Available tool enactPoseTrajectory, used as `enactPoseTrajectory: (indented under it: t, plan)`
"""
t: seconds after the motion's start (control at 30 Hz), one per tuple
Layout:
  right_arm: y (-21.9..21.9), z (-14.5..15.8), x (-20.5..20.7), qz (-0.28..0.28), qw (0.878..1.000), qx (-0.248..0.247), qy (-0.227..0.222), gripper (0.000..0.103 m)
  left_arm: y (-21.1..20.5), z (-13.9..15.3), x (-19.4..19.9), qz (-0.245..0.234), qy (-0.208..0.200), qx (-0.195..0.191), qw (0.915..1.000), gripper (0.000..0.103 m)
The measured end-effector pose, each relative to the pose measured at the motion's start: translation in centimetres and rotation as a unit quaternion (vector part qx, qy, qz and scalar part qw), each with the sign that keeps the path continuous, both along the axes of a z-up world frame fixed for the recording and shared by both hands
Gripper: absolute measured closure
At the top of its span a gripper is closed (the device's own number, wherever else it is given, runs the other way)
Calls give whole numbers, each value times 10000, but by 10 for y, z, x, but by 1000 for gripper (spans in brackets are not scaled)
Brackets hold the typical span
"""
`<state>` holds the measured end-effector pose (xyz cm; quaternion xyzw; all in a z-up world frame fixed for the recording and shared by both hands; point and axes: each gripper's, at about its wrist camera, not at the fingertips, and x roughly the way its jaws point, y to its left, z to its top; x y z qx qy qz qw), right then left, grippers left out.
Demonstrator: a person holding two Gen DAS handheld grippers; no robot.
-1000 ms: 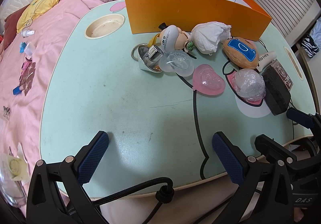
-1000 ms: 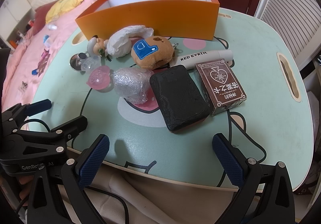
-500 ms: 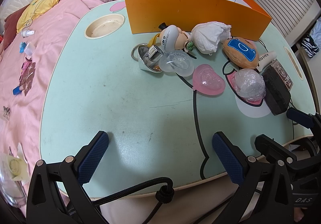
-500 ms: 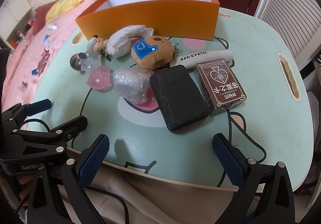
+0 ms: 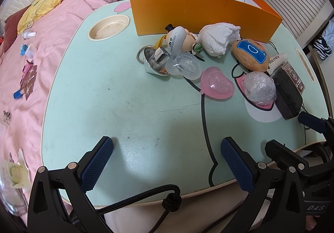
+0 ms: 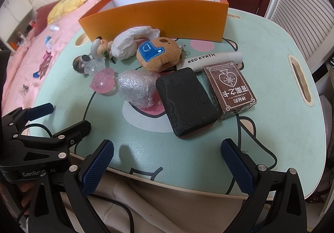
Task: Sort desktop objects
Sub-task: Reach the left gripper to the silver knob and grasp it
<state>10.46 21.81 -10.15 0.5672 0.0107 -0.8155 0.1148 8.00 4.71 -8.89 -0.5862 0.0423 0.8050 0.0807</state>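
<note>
Right wrist view: the right hand-held gripper [image 6: 167,162] hovers at the near edge of the counter [image 6: 271,49], jaws spread wide, holding nothing. The left hand-held gripper [image 5: 167,162] hovers likewise over the near left area, jaws spread and empty

Object positions:
- Orange box [image 6: 154,15]: far centre, open top, apparently the sorting target
- Black case [image 6: 185,103]: nearest the right hand-held gripper, touching the card box [image 6: 229,89] on its right
- White tube [image 6: 213,58]: lying flat, far of the card box
- Plush [image 6: 158,55] and tissue wad [image 6: 129,45]: just near of the orange box
- Bubble-wrap bundle [image 6: 136,86]: touching the left side of the black case
- Pink heart [image 6: 102,82], clear shell [image 5: 183,65], metal piece [image 5: 155,61], figurine [image 5: 179,38]: clustered at left

Handling estimates:
- Black case: rigid, textured, probably moderate weight. Grip across the short sides; the card box crowds one side, so entry is tight
- Card box: stiff, light, flat faces. Grip across the long edges
- Tube: smooth and round, likely to roll. Grip mid-length
- Plush, tissue: soft, light, compress under the pads. Close fully
- Bubble-wrap bundle: slippery film, contents unknown; treat as fragile
- Pink heart, clear shell: thin, glossy plastic, likely to slip or crack. Use light pressure at the widest part
</note>
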Motion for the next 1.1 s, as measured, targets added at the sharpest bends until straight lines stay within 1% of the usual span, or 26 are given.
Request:
enactPoseTrajectory:
  t: [0.17,0.37,0.4,0.43,0.5,0.57,0.63,0.7,0.73,0.77,0.8,0.87,0.9,0.97,1.1]
  plan:
    - [-4,-2,1,59,9999,157,7,0,7,1,-1,-233,121,50,9996,0]
    - [-7,-3,2,119,9994,321,23,0,9,3,-3,-373,160,73,9991,0]
    - [-8,-3,2,125,9993,338,27,0,5,4,-3,-318,197,104,9992,0]
    - [-9,-4,2,119,9993,358,34,0,-3,9,-2,-137,322,230,9991,0]
    - [-15,-6,4,94,9991,401,49,0,-31,23,-1,167,480,685,9964,0]
    - [-14,-6,3,-12,9990,439,63,0,-49,35,-1,351,633,1139,9909,0]
    - [-13,-7,2,-133,9987,477,76,0,-56,44,-9,471,836,1145,9888,0]
    - [-13,-6,2,-171,9988,449,98,0,-53,45,-17,409,974,911,9902,1]
    - [-15,-6,2,-165,9988,451,106,0,-50,45,-23,346,1035,788,9909,3]
    - [-17,-7,3,-156,9988,458,115,0,-48,43,-29,281,1032,791,9911,11]
    - [-18,-7,3,-150,9987,463,123,0,-46,41,-34,216,1026,797,9913,25]
    - [-21,-7,4,-144,9987,470,137,0,-49,35,-40,115,836,968,9917,36]
    - [-22,-7,4,-142,9987,474,145,0,-50,32,-43,65,743,1051,9917,37]
    - [-25,-8,3,-149,9986,478,161,0,-45,26,-54,-1,720,1117,9911,37]
    - [-26,-8,2,-150,9985,497,181,0,-34,24,-63,-60,813,1089,9907,37]
